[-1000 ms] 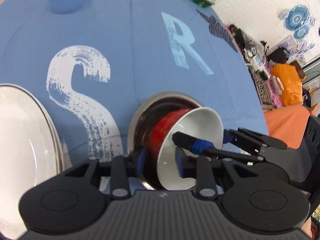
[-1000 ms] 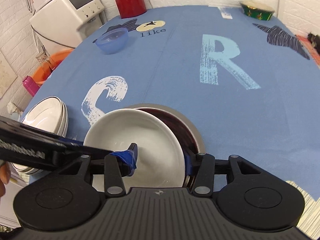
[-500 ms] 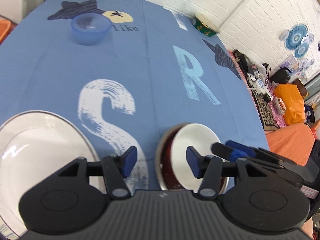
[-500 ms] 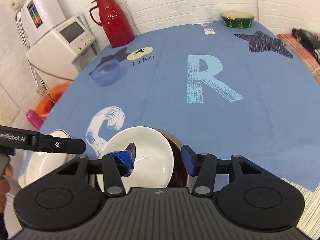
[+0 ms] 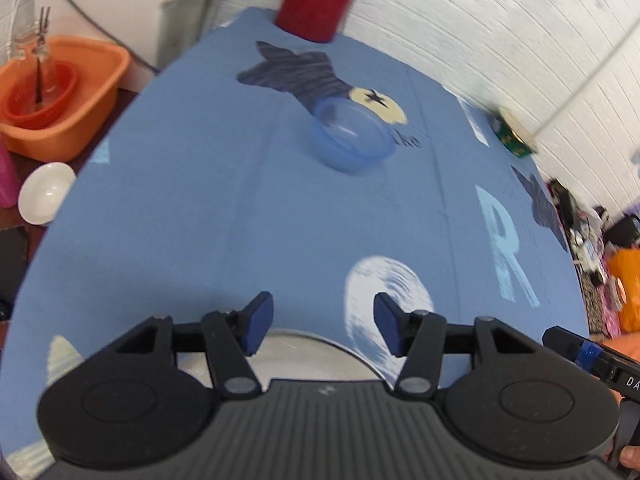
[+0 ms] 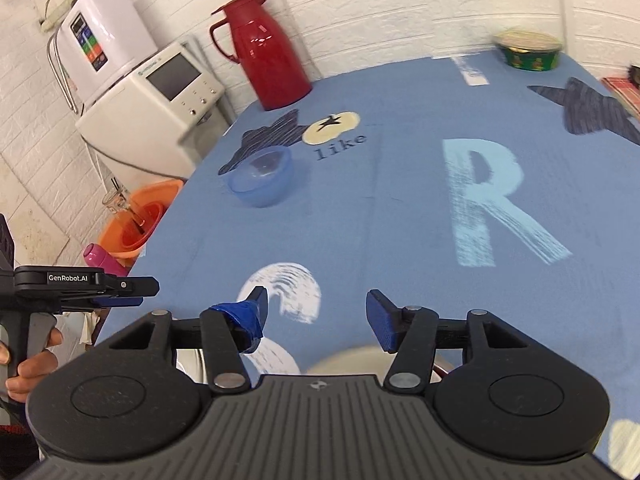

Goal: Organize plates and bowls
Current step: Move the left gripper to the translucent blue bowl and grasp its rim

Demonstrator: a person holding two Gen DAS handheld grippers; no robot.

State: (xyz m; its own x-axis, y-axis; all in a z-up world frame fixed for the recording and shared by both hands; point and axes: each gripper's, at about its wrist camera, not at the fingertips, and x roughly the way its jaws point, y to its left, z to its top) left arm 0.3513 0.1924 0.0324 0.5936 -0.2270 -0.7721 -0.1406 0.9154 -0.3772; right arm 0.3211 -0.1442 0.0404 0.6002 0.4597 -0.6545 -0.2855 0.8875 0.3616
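Toward the far left part of the table, short of its back edge where the red thermos stands, sits the blue bowl, upright and alone on the blue cloth, well apart from both tools. Both are spread and carry nothing: the left gripper hangs over the rim of a white plate at the near edge, and the right gripper hangs over a white bowl resting in a dark dish at that same edge. From the left gripper the blue bowl lies almost dead ahead; from the right one it lies ahead and off to the left. Being round, it has no long axis to line up with. I judge the left hand better placed to fetch it.
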